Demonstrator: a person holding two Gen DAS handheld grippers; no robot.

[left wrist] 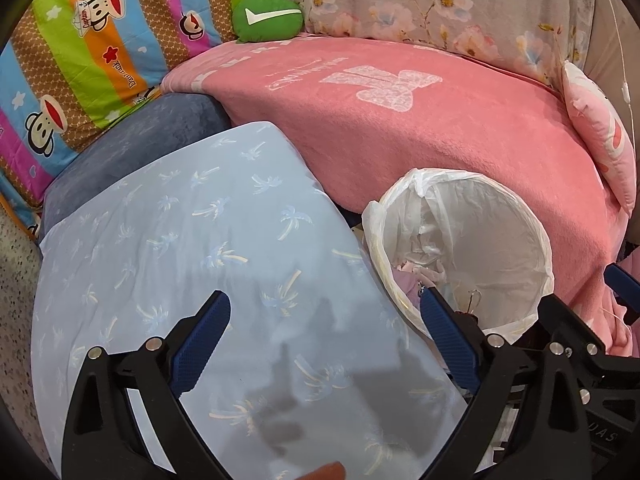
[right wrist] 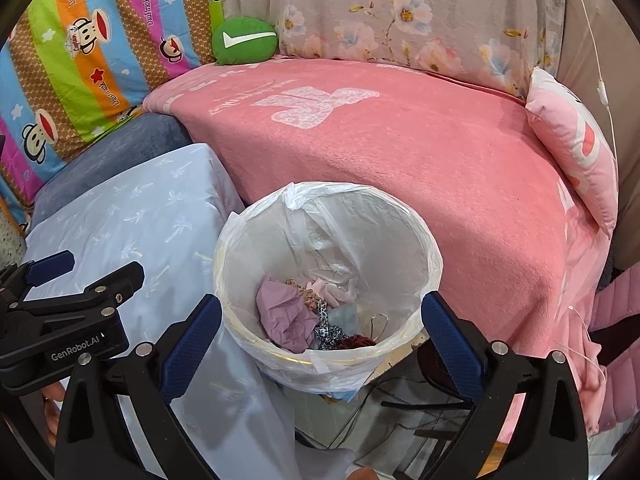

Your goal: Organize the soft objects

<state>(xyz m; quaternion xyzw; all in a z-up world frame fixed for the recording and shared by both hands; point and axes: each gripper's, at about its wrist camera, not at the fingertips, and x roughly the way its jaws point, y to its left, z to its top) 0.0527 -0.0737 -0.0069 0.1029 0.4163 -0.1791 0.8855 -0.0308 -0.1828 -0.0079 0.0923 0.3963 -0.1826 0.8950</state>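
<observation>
A white bin point(right wrist: 320, 356) lined with a plastic bag point(left wrist: 464, 240) stands beside the pink-blanketed bed point(right wrist: 400, 152). At its bottom lie several small cloth pieces point(right wrist: 292, 316), lilac, pink, patterned and dark red. My right gripper point(right wrist: 320, 332) hangs open just above the bin's near rim with nothing between its fingers. My left gripper point(left wrist: 324, 328) is open over a light blue palm-print cloth point(left wrist: 192, 240), empty too; its body shows at the left of the right wrist view point(right wrist: 68, 312). A green cushion with a white tick point(left wrist: 268, 18) rests at the back.
A striped monkey-print quilt point(left wrist: 80, 60) fills the back left, a floral quilt point(left wrist: 440, 0) the back. A pink pillow point(right wrist: 576, 152) leans at the bed's right edge. A dark blue cushion point(left wrist: 152, 136) lies under the blue cloth. Cables and a dark frame point(right wrist: 420, 420) sit below the bin.
</observation>
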